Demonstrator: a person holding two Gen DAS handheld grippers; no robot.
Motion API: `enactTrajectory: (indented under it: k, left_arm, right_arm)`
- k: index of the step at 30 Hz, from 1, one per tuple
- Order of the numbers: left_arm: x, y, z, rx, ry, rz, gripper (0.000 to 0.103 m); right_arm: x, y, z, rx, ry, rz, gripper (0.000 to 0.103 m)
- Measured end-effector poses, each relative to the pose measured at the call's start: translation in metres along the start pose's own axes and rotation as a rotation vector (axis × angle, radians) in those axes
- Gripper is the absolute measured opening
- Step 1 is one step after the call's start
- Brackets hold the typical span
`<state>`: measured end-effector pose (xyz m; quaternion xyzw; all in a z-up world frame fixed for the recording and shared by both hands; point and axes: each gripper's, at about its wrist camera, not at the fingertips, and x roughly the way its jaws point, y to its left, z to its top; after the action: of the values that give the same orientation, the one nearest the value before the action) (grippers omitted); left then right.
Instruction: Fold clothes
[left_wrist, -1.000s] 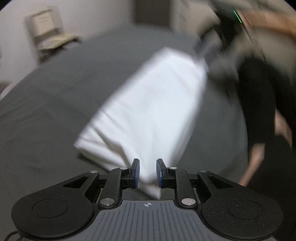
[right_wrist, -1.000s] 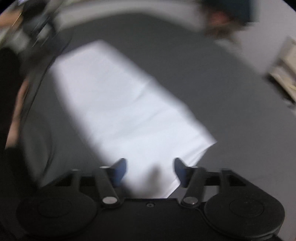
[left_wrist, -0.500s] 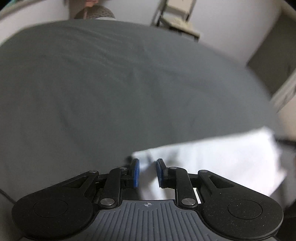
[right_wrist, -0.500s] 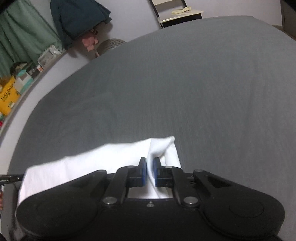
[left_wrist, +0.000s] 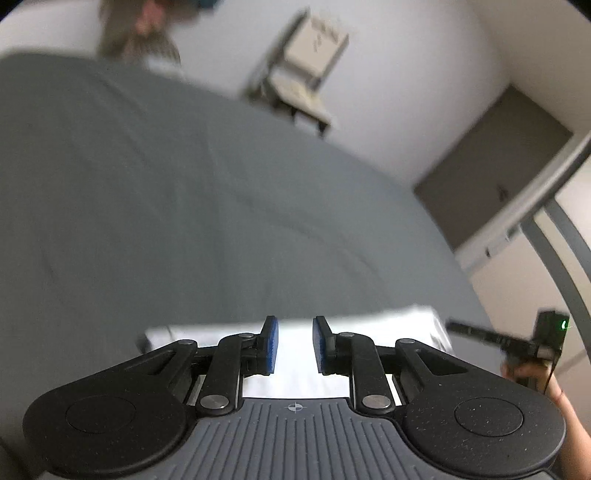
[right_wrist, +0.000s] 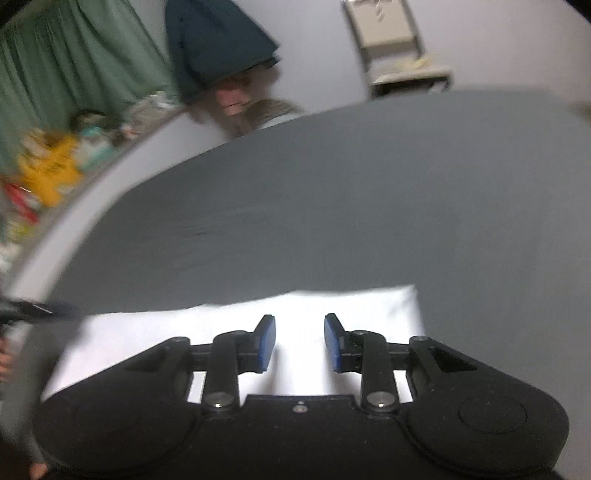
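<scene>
Left wrist view: left gripper (left_wrist: 294, 345), blue pads spread apart, nothing between them, above a folded white garment (left_wrist: 295, 376) lying flat on the grey bed sheet (left_wrist: 184, 221); the other gripper (left_wrist: 517, 341) at far right, blurred. Right wrist view: right gripper (right_wrist: 300, 341), pads likewise spread and empty, over the same white garment (right_wrist: 229, 328). Background: pale chair (right_wrist: 391, 44), green curtain (right_wrist: 62, 70), dark hanging garment (right_wrist: 214, 48).

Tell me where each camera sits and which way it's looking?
Left wrist: sits on the left gripper, faces across the grey bed toward a chair; a hand shows at right.
Right wrist: sits on the right gripper, faces over the bed toward green curtains.
Shared: white cloth, bed, chair.
</scene>
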<state>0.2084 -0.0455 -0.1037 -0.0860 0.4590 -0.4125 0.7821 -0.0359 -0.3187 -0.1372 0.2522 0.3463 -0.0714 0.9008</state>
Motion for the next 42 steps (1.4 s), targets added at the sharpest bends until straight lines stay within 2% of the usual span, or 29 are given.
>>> enactTrajectory:
  k: [1, 2, 3, 4, 5, 6, 8, 9, 10, 12, 14, 15, 17, 20, 21, 24, 26, 30, 32, 34, 37, 42]
  left_arm:
    - [0.014, -0.002, -0.003, 0.037, 0.072, 0.053, 0.02]
    - [0.026, -0.003, -0.007, 0.073, 0.142, 0.107, 0.02]
    - [0.034, 0.0, -0.011, 0.099, 0.187, 0.145, 0.02]
    - [0.034, 0.003, -0.014, 0.105, 0.185, 0.136, 0.02]
    - [0.033, 0.006, -0.015, 0.103, 0.184, 0.133, 0.02]
    - [0.029, 0.008, -0.015, 0.086, 0.189, 0.152, 0.02]
    - [0.018, 0.0, -0.019, 0.106, 0.194, 0.215, 0.02]
    - [0.013, -0.006, -0.021, 0.123, 0.193, 0.246, 0.02]
    - [0.009, -0.016, -0.022, 0.157, 0.174, 0.27, 0.02]
    - [0.003, -0.039, -0.021, 0.219, 0.105, 0.28, 0.02]
    - [0.001, -0.068, -0.018, 0.244, 0.001, 0.146, 0.02]
    - [0.002, -0.083, -0.016, 0.26, -0.048, 0.088, 0.02]
    - [0.014, -0.118, -0.015, 0.326, -0.125, 0.039, 0.02]
    - [0.052, -0.166, -0.013, 0.428, -0.127, 0.103, 0.02]
    - [0.066, -0.178, -0.015, 0.414, -0.127, 0.127, 0.02]
    - [0.098, -0.196, -0.028, 0.289, -0.159, 0.15, 0.02]
    - [0.116, -0.189, -0.047, 0.216, -0.158, 0.184, 0.02]
    - [0.147, -0.17, -0.076, 0.166, -0.162, 0.291, 0.02]
    - [0.151, -0.173, -0.085, 0.132, -0.195, 0.288, 0.02]
    - [0.149, -0.175, -0.093, 0.126, -0.197, 0.305, 0.02]
    - [0.118, -0.18, -0.11, 0.175, -0.159, 0.335, 0.02]
    - [0.092, -0.19, -0.136, 0.159, -0.137, 0.329, 0.02]
  right_arm:
    - [-0.002, -0.003, -0.008, 0.004, 0.032, 0.004, 0.029]
    - [0.002, -0.006, -0.011, -0.012, 0.056, -0.03, 0.029]
    - [0.006, -0.009, -0.014, -0.028, 0.079, -0.065, 0.024]
    - [0.009, -0.013, -0.017, -0.044, 0.103, -0.099, 0.009]
    - [0.004, -0.011, -0.018, -0.047, 0.09, -0.106, 0.003]
    - [-0.001, -0.009, -0.02, -0.05, 0.077, -0.113, 0.003]
    - [-0.011, -0.005, -0.023, -0.056, 0.051, -0.127, 0.017]
    - [-0.016, -0.003, -0.024, -0.059, 0.038, -0.133, 0.032]
    - [-0.021, -0.001, -0.025, -0.061, 0.025, -0.14, 0.036]
    - [-0.031, 0.003, -0.028, -0.067, -0.001, -0.154, 0.036]
    - [-0.03, 0.014, -0.02, -0.064, -0.003, -0.055, 0.036]
    - [-0.026, 0.021, -0.017, -0.082, -0.003, -0.043, 0.038]
    - [-0.02, 0.034, -0.014, -0.132, -0.007, -0.048, 0.041]
    - [-0.012, 0.051, -0.015, -0.227, -0.02, -0.102, 0.041]
    - [-0.013, 0.05, -0.015, -0.231, -0.035, -0.119, 0.041]
    - [-0.028, 0.034, -0.019, -0.197, -0.077, -0.167, 0.041]
    - [-0.036, 0.019, -0.023, -0.149, -0.096, -0.183, 0.042]
    - [-0.028, -0.008, -0.016, -0.035, -0.12, -0.182, 0.046]
    - [-0.026, -0.017, -0.014, 0.006, -0.135, -0.171, 0.049]
    - [-0.026, -0.023, -0.012, 0.009, -0.138, -0.167, 0.05]
    - [-0.026, -0.03, -0.011, 0.0, -0.128, -0.182, 0.05]
    - [-0.029, -0.051, -0.013, 0.037, -0.071, -0.216, 0.051]
